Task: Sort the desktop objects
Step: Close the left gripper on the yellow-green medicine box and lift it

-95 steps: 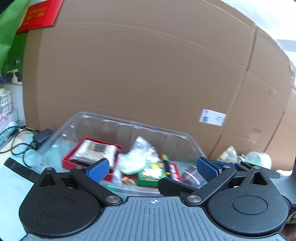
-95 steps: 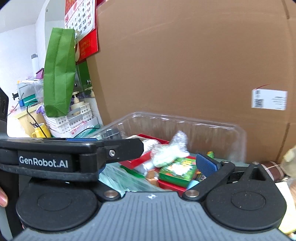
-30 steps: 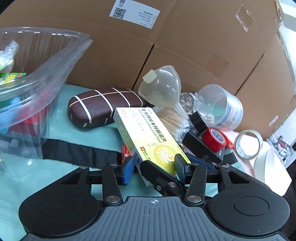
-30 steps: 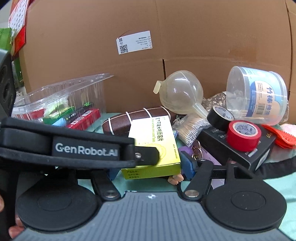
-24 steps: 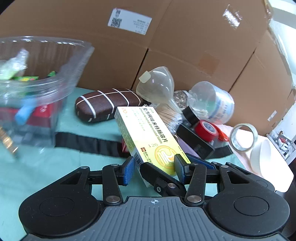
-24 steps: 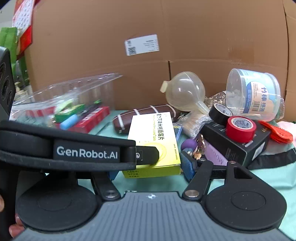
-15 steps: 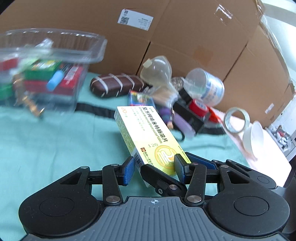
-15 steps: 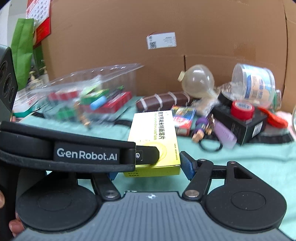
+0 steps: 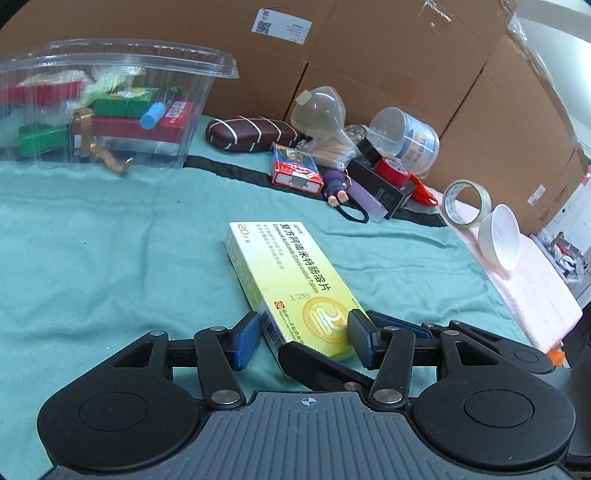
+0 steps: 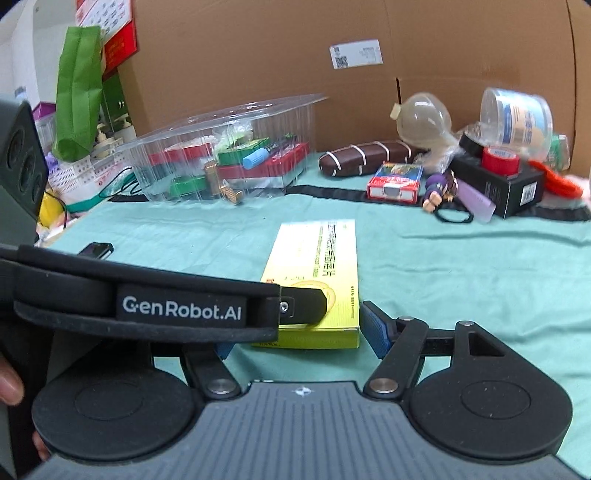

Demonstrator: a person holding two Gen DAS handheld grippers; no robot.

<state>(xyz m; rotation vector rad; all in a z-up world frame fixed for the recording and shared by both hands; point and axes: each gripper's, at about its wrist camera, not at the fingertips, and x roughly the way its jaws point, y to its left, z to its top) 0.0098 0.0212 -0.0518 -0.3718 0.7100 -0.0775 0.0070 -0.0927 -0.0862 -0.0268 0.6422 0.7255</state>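
1. Left wrist view: left gripper [image 9: 306, 338] clamped on the near end of the yellow medicine box [image 9: 295, 273], one blue pad against each long side.
2. Box lying flat on the teal cloth [image 9: 110, 240], about mid-table, pointing away toward the clutter at the back and well apart from it.
3. Right wrist view: right gripper [image 10: 297, 341] spread wider than the same box [image 10: 325, 251], with a clear sliver of cloth between the right pad [image 10: 373, 332] and the box edge. Not gripping it.
4. Only in the right view: a black GenRobot.AI-branded arm [image 10: 181, 308] cutting across the frame and hiding the right gripper's other pad almost completely. Also a green bag [image 10: 79, 88], a wall calendar [image 10: 107, 26] and a small black gadget [image 10: 96, 250] lying on the cloth off to the left.
5. Only in the left view: a clear tape roll [image 9: 467, 203] and a white bowl [image 9: 498, 240] tipped on its side on pink fabric at the far right.
6. In both views: the clear plastic tub [image 9: 207, 96] packed with red and green boxes back left, a brown striped case [image 9: 251, 129] just right of it, and a card pack [image 9: 295, 170] in front of that.
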